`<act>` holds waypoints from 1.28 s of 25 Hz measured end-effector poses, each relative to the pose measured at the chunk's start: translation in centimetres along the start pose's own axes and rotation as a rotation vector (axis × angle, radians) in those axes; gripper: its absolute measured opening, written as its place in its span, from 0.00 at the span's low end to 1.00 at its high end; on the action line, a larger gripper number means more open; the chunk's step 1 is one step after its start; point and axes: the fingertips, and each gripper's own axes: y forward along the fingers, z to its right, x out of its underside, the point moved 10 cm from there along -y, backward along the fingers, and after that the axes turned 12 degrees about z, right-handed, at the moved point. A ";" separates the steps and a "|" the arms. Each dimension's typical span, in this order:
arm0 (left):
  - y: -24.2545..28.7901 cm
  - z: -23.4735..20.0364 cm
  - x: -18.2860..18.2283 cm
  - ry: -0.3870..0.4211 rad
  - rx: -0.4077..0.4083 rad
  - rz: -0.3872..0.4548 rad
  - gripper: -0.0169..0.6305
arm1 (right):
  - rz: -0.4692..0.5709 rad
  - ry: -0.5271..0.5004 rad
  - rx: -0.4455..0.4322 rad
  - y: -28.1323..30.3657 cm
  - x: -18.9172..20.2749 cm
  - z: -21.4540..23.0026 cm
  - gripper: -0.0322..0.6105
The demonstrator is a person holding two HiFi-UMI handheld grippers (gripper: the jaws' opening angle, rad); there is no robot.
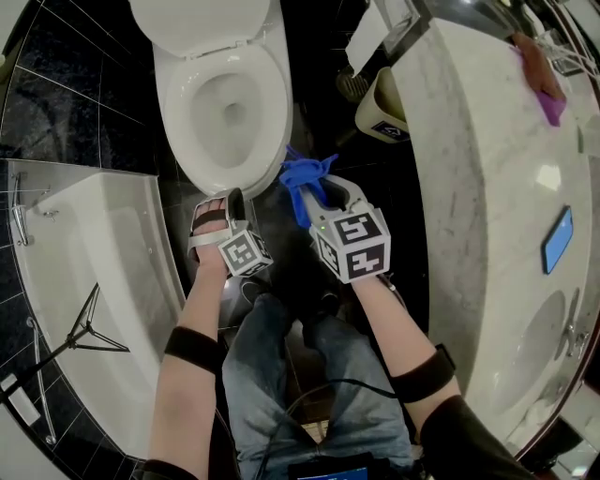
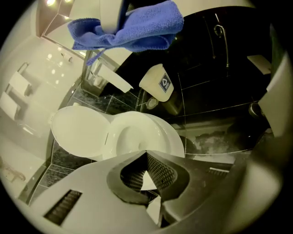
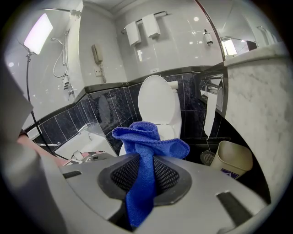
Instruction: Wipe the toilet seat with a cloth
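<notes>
The white toilet has its lid (image 1: 202,21) raised and its seat (image 1: 181,103) down around the bowl. My right gripper (image 1: 312,199) is shut on a blue cloth (image 1: 302,176), which hangs bunched just right of the toilet's front rim. In the right gripper view the cloth (image 3: 146,141) runs down between the jaws of that gripper (image 3: 140,161), with the toilet behind it. My left gripper (image 1: 232,199) is shut and empty, close to the front of the seat. Its closed tips (image 2: 146,153) point at the seat (image 2: 170,137), and the cloth (image 2: 132,29) shows at the top of that view.
A bathtub (image 1: 84,253) lies to the left with a tripod (image 1: 86,328) in it. On the right is a marble counter (image 1: 469,178) bearing a phone (image 1: 557,239) and a purple cloth (image 1: 546,80). A waste bin (image 1: 384,108) and a brush (image 1: 352,84) stand beside the toilet.
</notes>
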 end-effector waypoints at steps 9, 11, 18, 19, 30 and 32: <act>-7.2 -6.8 -1.5 -0.243 -0.052 0.036 0.03 | -0.030 0.004 -0.002 -2.9 -5.0 -1.4 0.22; -10.0 -8.8 -1.7 -0.327 -0.062 0.051 0.03 | -0.036 -0.003 -0.004 -4.1 -6.5 -1.8 0.22; -21.5 -16.6 -4.4 -0.535 -0.127 0.104 0.03 | -0.048 -0.022 -0.032 -8.8 -13.3 -4.7 0.23; -22.9 -17.6 -4.4 -0.571 -0.134 0.110 0.03 | -0.048 -0.026 -0.036 -9.4 -14.2 -5.1 0.23; -37.4 -26.1 -6.1 -0.969 -0.227 0.222 0.03 | -0.029 -0.065 -0.095 -18.1 -20.6 -7.7 0.23; -39.4 -27.1 -6.2 -1.012 -0.237 0.242 0.03 | -0.024 -0.072 -0.096 -19.3 -21.5 -7.8 0.23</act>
